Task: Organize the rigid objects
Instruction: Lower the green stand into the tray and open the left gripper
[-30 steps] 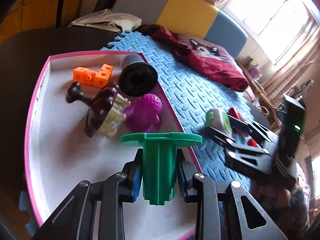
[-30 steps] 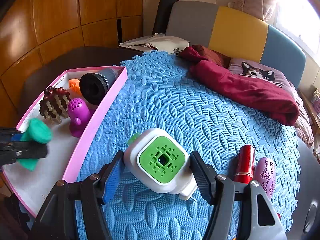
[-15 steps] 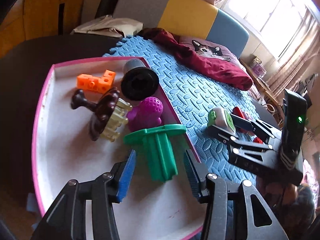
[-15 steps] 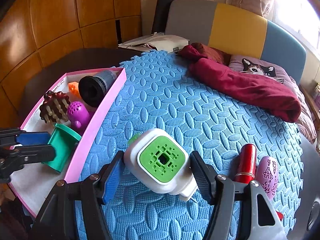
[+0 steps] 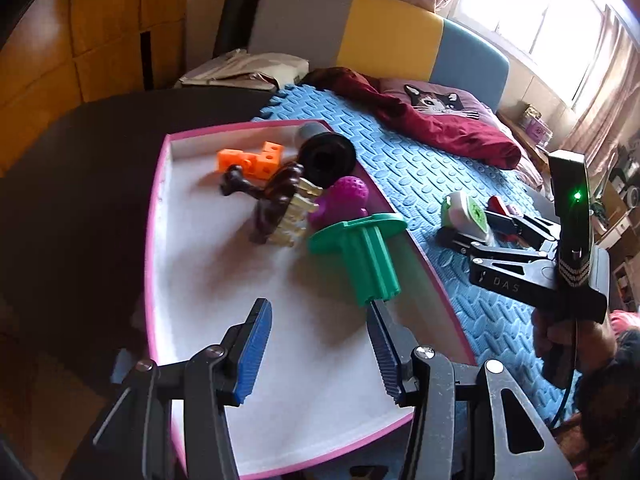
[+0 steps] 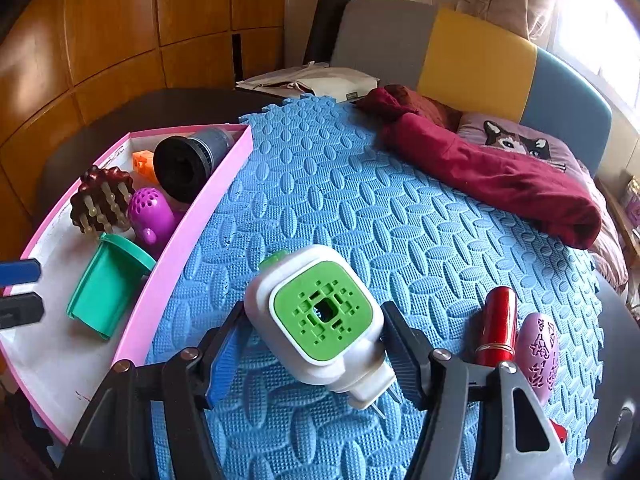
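Green plastic spool [image 5: 362, 250] lies tipped against the wall of the pink-rimmed tray [image 5: 154, 216], clear of the left gripper [image 5: 318, 350], jaws spread empty; the right gripper [image 6: 316, 354] pinches a white-and-green plug-in device [image 6: 320, 320] over the blue foam mat [image 6: 360, 208].

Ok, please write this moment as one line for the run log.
left gripper: open, empty | green flanged piece: lying in pink tray | right gripper: shut on white-green plug-in device, over blue foam mat
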`<state>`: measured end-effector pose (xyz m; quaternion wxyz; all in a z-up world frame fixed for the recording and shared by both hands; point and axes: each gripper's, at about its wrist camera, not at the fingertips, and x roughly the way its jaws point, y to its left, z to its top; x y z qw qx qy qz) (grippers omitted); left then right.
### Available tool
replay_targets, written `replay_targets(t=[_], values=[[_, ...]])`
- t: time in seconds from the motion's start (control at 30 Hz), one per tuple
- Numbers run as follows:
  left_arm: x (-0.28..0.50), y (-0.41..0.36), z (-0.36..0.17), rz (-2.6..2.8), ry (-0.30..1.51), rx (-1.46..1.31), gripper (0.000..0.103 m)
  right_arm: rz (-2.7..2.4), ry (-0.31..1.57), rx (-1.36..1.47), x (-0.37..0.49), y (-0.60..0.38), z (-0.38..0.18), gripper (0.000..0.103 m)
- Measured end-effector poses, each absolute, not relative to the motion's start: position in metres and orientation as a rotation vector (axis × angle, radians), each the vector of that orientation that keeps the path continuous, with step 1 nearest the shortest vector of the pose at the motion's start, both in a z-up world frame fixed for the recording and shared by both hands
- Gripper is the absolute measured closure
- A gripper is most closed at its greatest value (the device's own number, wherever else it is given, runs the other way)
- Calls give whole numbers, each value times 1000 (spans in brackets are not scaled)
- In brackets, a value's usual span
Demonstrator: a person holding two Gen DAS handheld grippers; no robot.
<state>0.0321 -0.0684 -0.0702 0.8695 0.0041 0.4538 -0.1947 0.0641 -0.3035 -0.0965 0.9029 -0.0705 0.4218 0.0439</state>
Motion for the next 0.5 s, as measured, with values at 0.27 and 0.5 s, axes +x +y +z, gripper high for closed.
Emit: replay_targets(t=[0.27, 0.5], values=[[27, -45, -59, -275, 868, 39, 53, 58, 872, -165, 64, -303, -100, 46], [26, -38, -54, -263, 845, 32, 52, 66, 886, -135, 65, -306, -104, 52]])
